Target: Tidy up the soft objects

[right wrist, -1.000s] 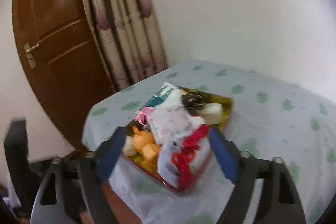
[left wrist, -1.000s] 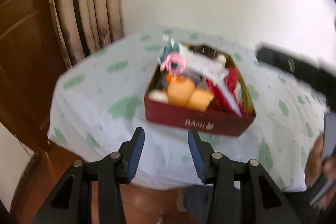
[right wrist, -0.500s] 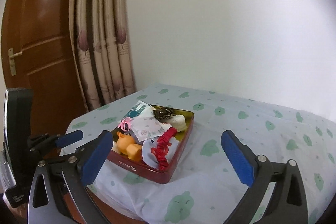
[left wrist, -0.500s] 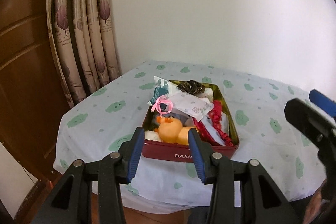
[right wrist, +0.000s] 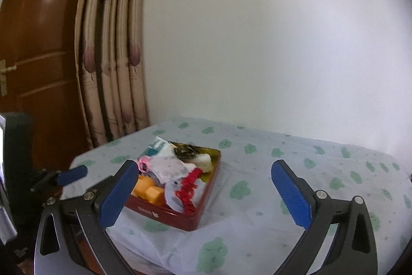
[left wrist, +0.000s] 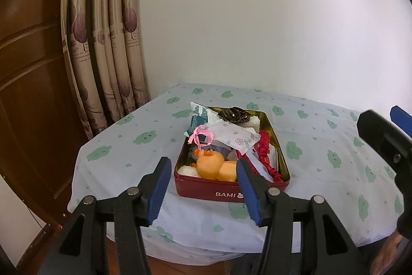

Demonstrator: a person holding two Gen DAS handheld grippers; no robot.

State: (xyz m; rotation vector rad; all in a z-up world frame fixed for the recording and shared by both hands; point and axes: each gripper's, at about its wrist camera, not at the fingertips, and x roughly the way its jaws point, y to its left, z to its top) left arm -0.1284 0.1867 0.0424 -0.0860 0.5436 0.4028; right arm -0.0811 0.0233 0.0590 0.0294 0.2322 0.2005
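Observation:
A red tin box marked BAMI sits on the table near its front left corner, also in the right wrist view. It holds an orange duck toy, a red scrunchie, a white floral pouch, a pink ribbon, a dark scrunchie and other soft items. My left gripper is open and empty, just in front of the box. My right gripper is open wide and empty, to the right of the box.
The table wears a white cloth with green cloud prints. A beige leaf-print curtain and a brown wooden door stand at the left. A white wall is behind. The right gripper's body shows at the right edge.
Both grippers have risen and pulled back from looking down on the box to a level view of the table. The right gripper has swung to the right of the box.

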